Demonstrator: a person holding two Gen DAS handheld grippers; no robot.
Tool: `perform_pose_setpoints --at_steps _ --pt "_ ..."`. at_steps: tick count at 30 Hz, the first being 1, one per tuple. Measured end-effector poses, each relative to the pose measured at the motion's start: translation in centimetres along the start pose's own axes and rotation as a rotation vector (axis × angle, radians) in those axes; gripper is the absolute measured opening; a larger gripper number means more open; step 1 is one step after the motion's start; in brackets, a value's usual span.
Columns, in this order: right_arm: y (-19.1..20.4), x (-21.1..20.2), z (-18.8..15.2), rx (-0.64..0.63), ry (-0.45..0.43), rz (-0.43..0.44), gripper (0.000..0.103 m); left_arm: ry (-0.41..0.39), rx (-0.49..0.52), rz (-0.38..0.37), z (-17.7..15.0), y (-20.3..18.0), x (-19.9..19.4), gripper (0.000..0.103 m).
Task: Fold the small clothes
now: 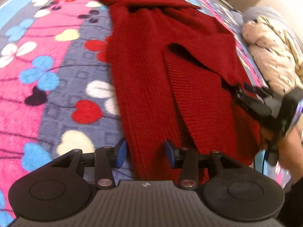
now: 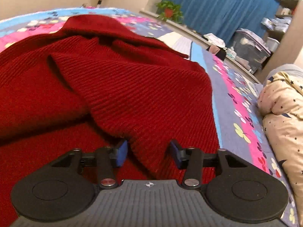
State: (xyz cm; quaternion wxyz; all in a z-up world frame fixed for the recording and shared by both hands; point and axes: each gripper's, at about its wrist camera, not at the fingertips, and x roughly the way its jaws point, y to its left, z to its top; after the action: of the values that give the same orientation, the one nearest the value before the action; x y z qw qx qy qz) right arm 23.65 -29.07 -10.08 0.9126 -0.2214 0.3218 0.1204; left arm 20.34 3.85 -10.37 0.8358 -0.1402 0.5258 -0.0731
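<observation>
Both tools, left [image 1: 145,154] and right [image 2: 148,154], gape wide astride red sweater [image 1: 161,71] hems; floral blanket [image 1: 47,75] lies alongside.

- A red knitted sweater [image 1: 151,71] lay lengthwise on a flower-and-heart patterned blanket [image 1: 47,71].
- The left gripper [image 1: 145,154] hovered at its near hem, 2 blue-padded fingers [image 1: 121,155] spread either side of the fabric.
- The right gripper [image 1: 246,98], blurred, reached the sweater's right edge beside a cream quilt [image 1: 272,56].

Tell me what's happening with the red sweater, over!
Left gripper open, right gripper open, both straddling fabric. Red sweater part-folded on the blanket. Nothing blocking.
</observation>
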Motion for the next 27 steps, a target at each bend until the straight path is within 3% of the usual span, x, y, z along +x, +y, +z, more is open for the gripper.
perform_pose_setpoints --at_steps 2,3,4,5,7,12,15,18,22,24,27 --pt "-0.8 -0.1 0.0 0.019 0.0 -0.016 0.018 -0.016 0.054 0.015 -0.5 -1.1 -0.1 0.044" --pt "-1.3 -0.7 0.1 0.04 -0.004 -0.011 0.016 -0.021 0.073 0.019 -0.7 -1.4 -0.1 0.04" --pt "-1.8 -1.1 0.2 0.063 -0.004 -0.026 0.006 -0.027 0.083 0.021 -0.8 -1.5 -0.2 0.024" --pt "-2.5 -1.6 0.2 0.09 -0.006 -0.057 0.006 -0.037 0.08 0.022 -0.7 -1.3 -0.4 0.015" --pt "-4.5 -2.7 0.3 0.197 -0.011 -0.083 0.006 -0.053 0.05 0.0 -0.7 -0.6 -1.1 0.012" --pt "-12.2 -8.6 -1.7 0.493 -0.031 -0.157 0.005 -0.133 0.018 -0.052 -0.1 1.6 -4.8 0.011" --pt "-14.9 -12.4 -4.6 0.58 -0.023 -0.143 0.004 -0.182 0.018 -0.04 -0.2 3.5 -7.9 0.009" --pt "-16.4 -15.6 -7.2 0.685 -0.021 -0.08 0.004 -0.195 -0.004 -0.042 -1.2 6.0 -10.9 0.008" --pt "-15.6 -19.3 -9.9 0.783 0.012 0.087 0.004 -0.211 -0.011 -0.047 -4.2 9.0 -15.0 0.008" --pt "-14.5 -20.4 -11.2 0.779 0.089 0.167 0.004 -0.187 -0.021 -0.028 -5.3 10.7 -15.6 0.009" --pt "-12.8 -20.2 -13.9 0.711 0.261 0.247 0.005 -0.065 -0.056 0.05 -6.5 12.4 -13.9 0.01"
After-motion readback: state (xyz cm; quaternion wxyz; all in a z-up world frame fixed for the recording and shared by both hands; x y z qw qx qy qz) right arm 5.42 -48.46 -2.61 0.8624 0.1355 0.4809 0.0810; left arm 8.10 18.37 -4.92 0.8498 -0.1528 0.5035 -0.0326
